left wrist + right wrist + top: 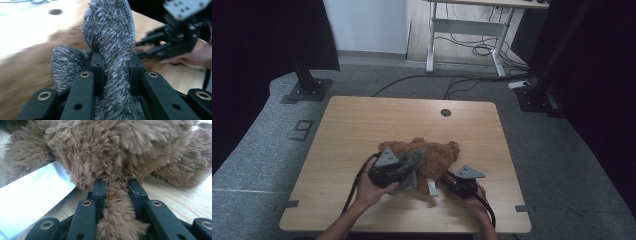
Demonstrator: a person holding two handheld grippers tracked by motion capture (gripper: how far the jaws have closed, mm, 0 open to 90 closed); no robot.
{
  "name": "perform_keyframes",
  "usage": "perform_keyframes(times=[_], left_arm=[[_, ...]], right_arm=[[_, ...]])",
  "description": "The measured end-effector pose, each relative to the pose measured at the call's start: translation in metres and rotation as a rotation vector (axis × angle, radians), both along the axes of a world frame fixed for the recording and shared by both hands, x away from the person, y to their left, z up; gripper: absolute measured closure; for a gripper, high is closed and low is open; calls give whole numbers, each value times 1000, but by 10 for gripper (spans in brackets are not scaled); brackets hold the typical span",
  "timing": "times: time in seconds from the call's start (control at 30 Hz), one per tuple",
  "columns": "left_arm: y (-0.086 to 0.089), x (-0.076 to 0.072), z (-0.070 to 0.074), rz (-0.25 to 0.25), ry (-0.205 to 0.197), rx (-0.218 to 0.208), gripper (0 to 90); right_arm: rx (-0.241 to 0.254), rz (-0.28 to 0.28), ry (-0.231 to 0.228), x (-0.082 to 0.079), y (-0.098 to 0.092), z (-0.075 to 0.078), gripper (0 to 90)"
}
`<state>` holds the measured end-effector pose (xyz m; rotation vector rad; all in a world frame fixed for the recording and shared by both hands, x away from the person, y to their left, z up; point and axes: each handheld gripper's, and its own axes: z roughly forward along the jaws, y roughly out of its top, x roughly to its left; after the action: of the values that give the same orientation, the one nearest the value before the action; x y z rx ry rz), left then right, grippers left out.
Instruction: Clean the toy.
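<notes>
A: Fur everywhere. What has the left gripper [115, 65] got?

B: A shaggy grey piece of plush cloth with a ribbed edge [110, 37]. The two black jaws are closed on it, one pressing each side, and the cloth bunches between them, rises past the tips and hangs back under them toward the hand. In the high view the left gripper [404, 167] sits on the near left part of the light wooden tabletop [362, 125], with the grey cloth [412, 161] draped over its front end.

A: And the right gripper [117, 188]?

B: Clamped as well, on a tuft of a fluffy brown plush toy [120, 150]. A strip of brown fur runs between the jaws from the tips back toward the hand, and the bulk of the toy lies right beyond the tips, resting on the wood.

A: Where is the toy relative to both?

B: From above, the brown toy [434, 152] lies just ahead of the two grippers and between them, touching both; the right gripper [451, 184] reaches it from the near right, the grey cloth meets it from the left.

A: Anything else near the jaws?

B: A pale, shiny flat tag [32, 195] lies left of the right gripper's jaws, partly under the brown fur. A small round hole [445, 112] sits in the tabletop well beyond the toy.
</notes>
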<state>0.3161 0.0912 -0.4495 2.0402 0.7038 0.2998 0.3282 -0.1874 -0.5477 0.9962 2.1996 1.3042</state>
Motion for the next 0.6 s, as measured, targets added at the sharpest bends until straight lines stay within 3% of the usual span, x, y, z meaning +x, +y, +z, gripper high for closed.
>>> perform_keyframes(times=[0.13, 0.27, 0.37, 0.43, 0.6], left_arm=[[-38, -5, -17, -52, -13, 79, 720], [-53, 1, -38, -63, 50, 99, 719], [-45, 2, -43, -64, 82, 70, 718], [-36, 1, -44, -57, 88, 73, 718], [1, -4, -43, -8, 90, 66, 715]], right_arm=[[4, 0, 0, 0, 0, 0, 709], [0, 1, -3, -1, -1, -1, 710], [-6, 6, -4, -1, 0, -1, 709], [-6, 10, -4, -1, 0, -1, 710], [-8, 23, -4, -2, -1, -1, 710]])
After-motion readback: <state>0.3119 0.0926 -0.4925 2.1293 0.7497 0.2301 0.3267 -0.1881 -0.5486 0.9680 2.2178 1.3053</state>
